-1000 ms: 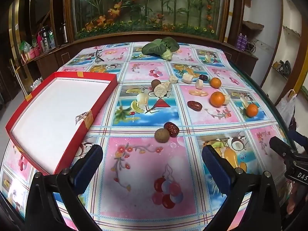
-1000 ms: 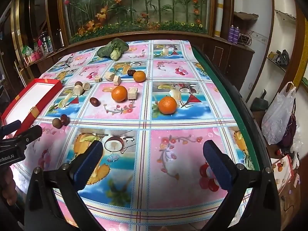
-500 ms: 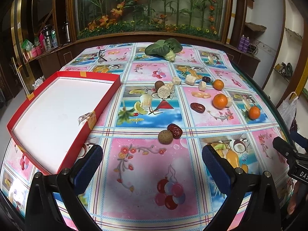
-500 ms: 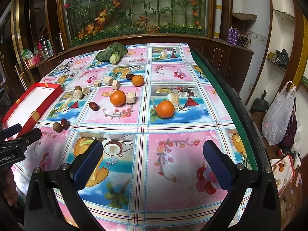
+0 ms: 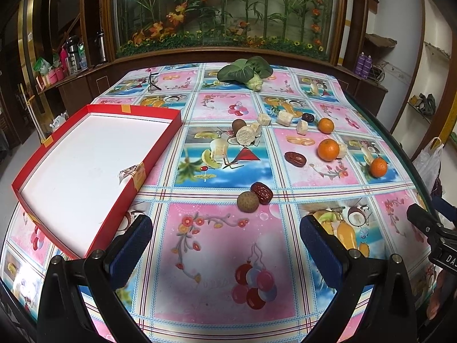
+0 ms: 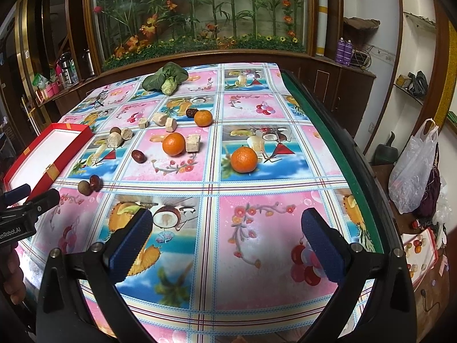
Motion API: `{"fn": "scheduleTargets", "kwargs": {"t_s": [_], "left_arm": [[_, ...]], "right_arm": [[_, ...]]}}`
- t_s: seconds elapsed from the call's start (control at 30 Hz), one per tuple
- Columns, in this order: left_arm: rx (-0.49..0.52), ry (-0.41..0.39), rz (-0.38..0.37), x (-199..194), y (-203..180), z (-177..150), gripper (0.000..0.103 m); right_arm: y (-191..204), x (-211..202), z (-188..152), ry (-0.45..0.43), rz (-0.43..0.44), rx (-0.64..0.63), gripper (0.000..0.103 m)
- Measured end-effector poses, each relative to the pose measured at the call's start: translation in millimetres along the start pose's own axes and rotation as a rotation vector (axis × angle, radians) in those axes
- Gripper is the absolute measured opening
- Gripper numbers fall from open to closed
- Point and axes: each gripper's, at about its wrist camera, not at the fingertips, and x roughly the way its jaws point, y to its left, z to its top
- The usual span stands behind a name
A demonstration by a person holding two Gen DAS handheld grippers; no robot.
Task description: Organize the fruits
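Fruit lies scattered on a patterned tablecloth. A brown longan (image 5: 248, 201) touches a red date (image 5: 262, 192) just beyond my open left gripper (image 5: 225, 250). Farther right sit another date (image 5: 295, 159) and three oranges (image 5: 328, 149). An empty red tray (image 5: 85, 168) with a white floor rests at the left. In the right wrist view my right gripper (image 6: 228, 244) stands open over the cloth, with the nearest orange (image 6: 244, 159) ahead, a second orange (image 6: 173, 143) farther left, and the tray (image 6: 42, 154) at the left edge. Both grippers hold nothing.
Pale cut chunks (image 5: 248, 135) and a leafy green vegetable (image 5: 245, 71) lie toward the far side. A pair of glasses (image 5: 152, 81) sits far left. The table's green edge (image 6: 337, 131) runs along the right, with a plastic bag (image 6: 414, 171) on the floor beyond.
Both grippers have drawn back and risen slightly, so the fruit looks a little farther off. Nothing on the table has moved; both stay open.
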Motion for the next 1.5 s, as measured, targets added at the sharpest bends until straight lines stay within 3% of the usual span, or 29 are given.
{"fn": "scheduleTargets", "kwargs": {"t_s": [1.5], "left_arm": [[-0.019,0.019,0.013,3.9,5.2,0.0,0.102]], "right_arm": [[-1.8,1.4,1.1,-0.004,0.000,-0.001,0.103]]}}
